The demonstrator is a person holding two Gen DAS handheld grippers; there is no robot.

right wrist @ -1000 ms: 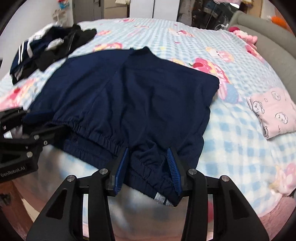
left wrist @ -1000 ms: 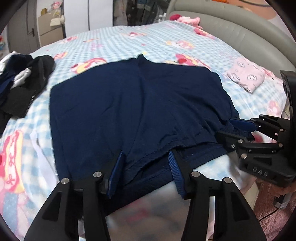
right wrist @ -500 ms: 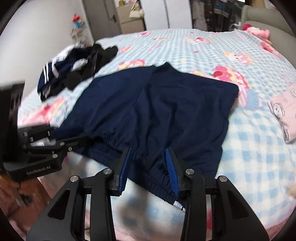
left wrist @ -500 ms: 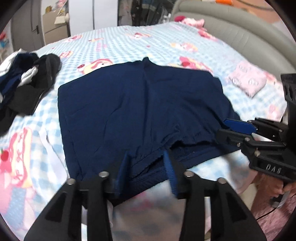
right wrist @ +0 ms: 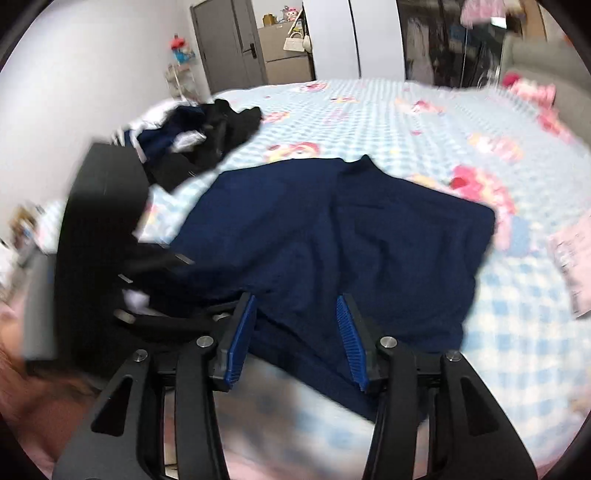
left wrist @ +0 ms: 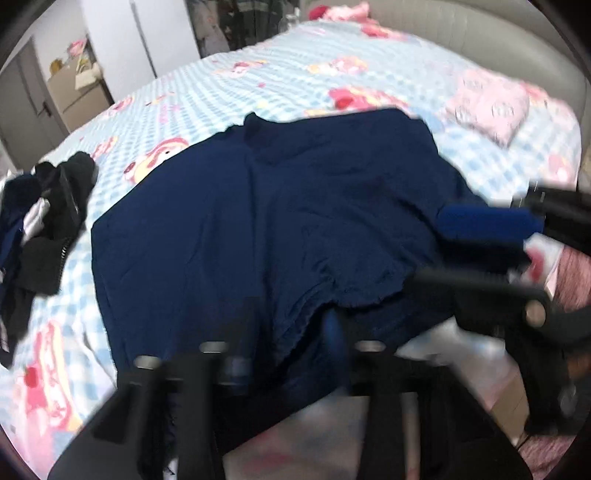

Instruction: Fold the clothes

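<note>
Navy shorts [left wrist: 258, 221] [right wrist: 351, 229] lie spread on the checked bed, waistband at the near edge. My left gripper [left wrist: 288, 325] is blurred, and its jaws stand apart with the bunched waistband draped between them. It also shows at the left of the right wrist view as the left gripper [right wrist: 162, 288], its fingers apart around the waistband's left end. My right gripper [right wrist: 295, 314] is open, blue pads [right wrist: 240, 332] on either side of the waistband's right part. The right gripper [left wrist: 472, 258] also shows in the left wrist view, fingers apart.
A heap of dark clothes [left wrist: 48, 206] [right wrist: 207, 136] lies at the far left of the bed sheet [left wrist: 258, 74]. A folded pink cloth [left wrist: 487, 103] [right wrist: 572, 258] rests to the right. A grey headboard [left wrist: 480, 33] curves behind. A hand [right wrist: 37, 398] holds the left gripper.
Both grippers have pushed in onto the waistband and tilted up, so more of the room shows. The waistband now bunches up at the left gripper. The left jaws have narrowed a little.
</note>
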